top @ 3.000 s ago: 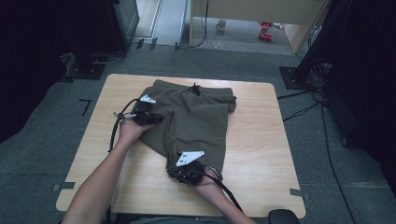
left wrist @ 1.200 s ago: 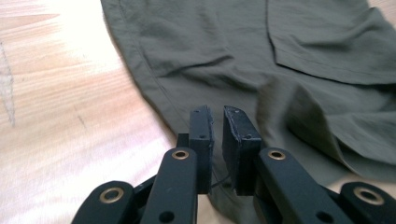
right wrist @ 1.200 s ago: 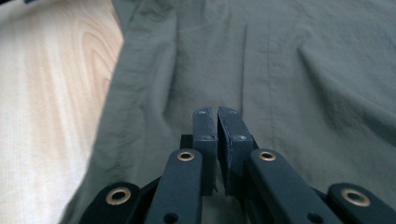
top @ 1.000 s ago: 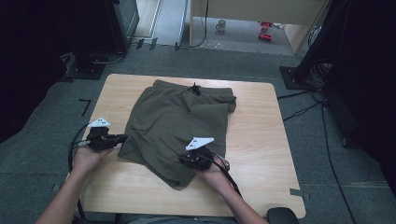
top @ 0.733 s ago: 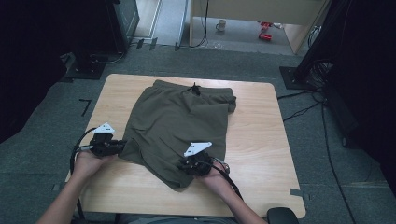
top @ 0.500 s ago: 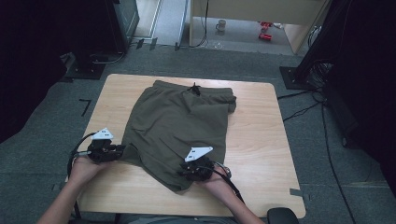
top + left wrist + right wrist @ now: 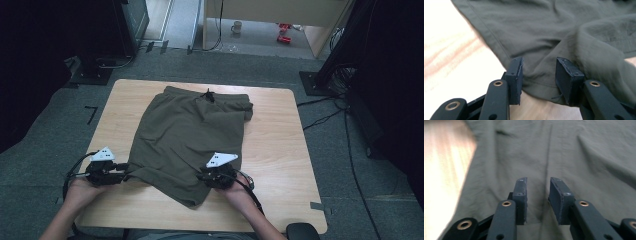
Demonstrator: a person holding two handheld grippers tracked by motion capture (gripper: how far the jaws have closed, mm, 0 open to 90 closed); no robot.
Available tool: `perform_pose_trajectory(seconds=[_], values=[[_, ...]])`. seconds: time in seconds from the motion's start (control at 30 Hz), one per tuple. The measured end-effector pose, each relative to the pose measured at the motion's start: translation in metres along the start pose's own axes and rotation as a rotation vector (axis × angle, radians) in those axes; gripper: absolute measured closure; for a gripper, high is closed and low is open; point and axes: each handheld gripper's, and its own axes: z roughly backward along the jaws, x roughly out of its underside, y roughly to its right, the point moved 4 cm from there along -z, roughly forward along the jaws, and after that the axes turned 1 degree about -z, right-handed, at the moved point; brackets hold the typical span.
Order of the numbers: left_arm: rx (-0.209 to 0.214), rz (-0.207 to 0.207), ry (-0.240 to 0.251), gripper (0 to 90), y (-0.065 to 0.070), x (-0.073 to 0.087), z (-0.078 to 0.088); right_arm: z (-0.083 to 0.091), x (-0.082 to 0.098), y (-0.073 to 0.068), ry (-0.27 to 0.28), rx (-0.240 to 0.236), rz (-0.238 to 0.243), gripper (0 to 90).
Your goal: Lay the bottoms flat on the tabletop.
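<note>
Wooden table (image 7: 280, 150), light top, serves as landmark. Left gripper (image 7: 121, 169) at the table's near-left part, jaws released and just been opening, the hem corner of the shorts (image 7: 190, 140) lying loose between them, unpinched. Olive-green shorts spread flat at table centre, waistband toward the far edge. Right gripper (image 7: 202, 176) at the table's near-middle, over the shorts' lower hem, jaws parted above the cloth, gripping nothing.

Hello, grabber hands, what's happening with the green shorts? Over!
Left gripper jaws just opening, hem corner loose between them. Right gripper open over cloth. Olive-green fabric shorts flat on wooden table. Nothing in the way.
</note>
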Motion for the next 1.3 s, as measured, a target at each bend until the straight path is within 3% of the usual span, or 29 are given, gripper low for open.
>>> perform_pose_trajectory(seconds=[0.17,0.3,0.5,0.6,0.87,0.97,1.1,1.23,1.3], values=[[-0.011,0.056,0.046,56.9,-0.008,0.001,0.007,-0.002,-0.001,0.005,0.005,0.02,-0.001,63.9],[-0.018,0.097,0.1,56.5,-0.016,-0.016,0.008,-0.006,-0.007,0.012,0.025,0.041,-0.01,59.6],[-0.018,0.1,0.13,55.4,-0.021,-0.041,-0.008,-0.015,-0.007,0.02,-0.009,0.06,-0.03,52.7],[-0.023,0.091,0.127,55.0,-0.023,-0.051,-0.016,-0.018,-0.002,0.022,-0.042,0.066,-0.031,50.4],[-0.042,0.111,0.132,51.8,-0.035,-0.081,-0.04,-0.013,0.005,0.033,-0.012,0.136,0.018,54.8],[-0.038,0.113,0.148,51.9,-0.037,-0.093,-0.049,-0.01,0.007,0.038,-0.013,0.148,0.008,54.6],[-0.053,0.089,0.127,52.5,-0.04,-0.105,-0.064,-0.006,0.005,0.041,-0.045,0.153,-0.033,52.4],[-0.054,0.104,0.114,53.6,-0.044,-0.111,-0.079,-0.008,-0.007,0.04,0.019,0.148,-0.059,52.1],[-0.047,0.106,0.113,53.9,-0.044,-0.111,-0.081,-0.011,-0.011,0.039,0.021,0.143,-0.063,51.6]])
